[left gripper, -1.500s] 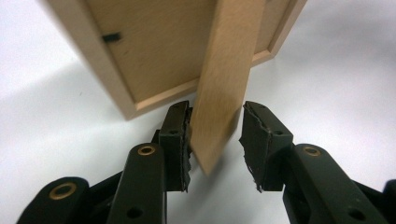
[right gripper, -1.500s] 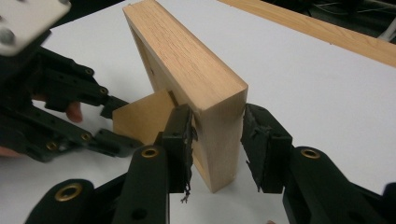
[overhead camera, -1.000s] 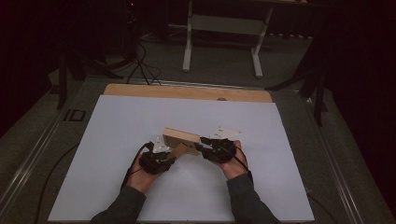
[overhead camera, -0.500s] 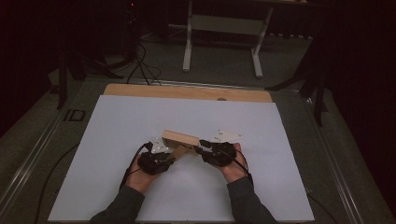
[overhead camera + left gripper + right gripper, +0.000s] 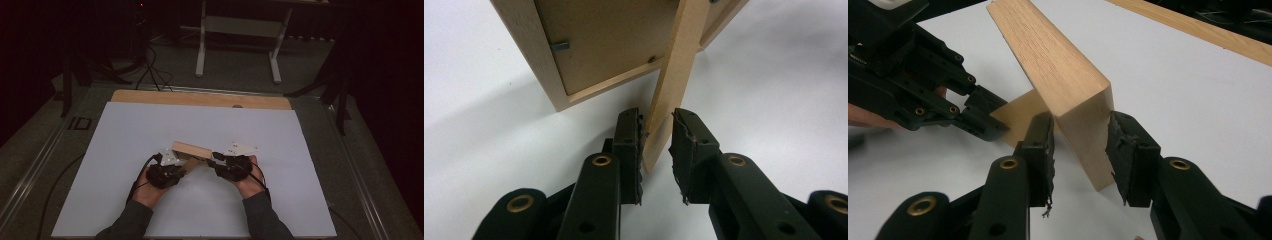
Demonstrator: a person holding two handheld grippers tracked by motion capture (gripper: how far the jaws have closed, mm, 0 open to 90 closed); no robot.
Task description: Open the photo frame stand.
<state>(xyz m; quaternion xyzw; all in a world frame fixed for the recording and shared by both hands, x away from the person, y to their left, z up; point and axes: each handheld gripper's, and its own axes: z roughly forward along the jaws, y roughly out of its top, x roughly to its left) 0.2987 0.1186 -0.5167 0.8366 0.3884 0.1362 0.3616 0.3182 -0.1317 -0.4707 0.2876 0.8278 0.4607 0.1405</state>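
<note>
A person's two hands come in from the bottom edge of the high view, each holding a pair of black tongs over a white bench. Between them, just below the centre of the frame, a small wooden picture frame stands tilted; at that distance its details are hard to make out.

The left tongs sit at the frame's lower left. In the left gripper view, the left tongs have the frame's thin wooden back stand between their jaws. The jaws have just been closing; one pad looks to touch the stand, while a narrow gap remains on the other side, so no firm grip shows. The frame's back panel is cut off by the top edge.

In the right gripper view, the right tongs straddle the corner of the frame's wooden rim. Both pads look close against it, though whether they press is hard to judge. The left tongs appear at the upper left of that view, partly cropped.
</note>
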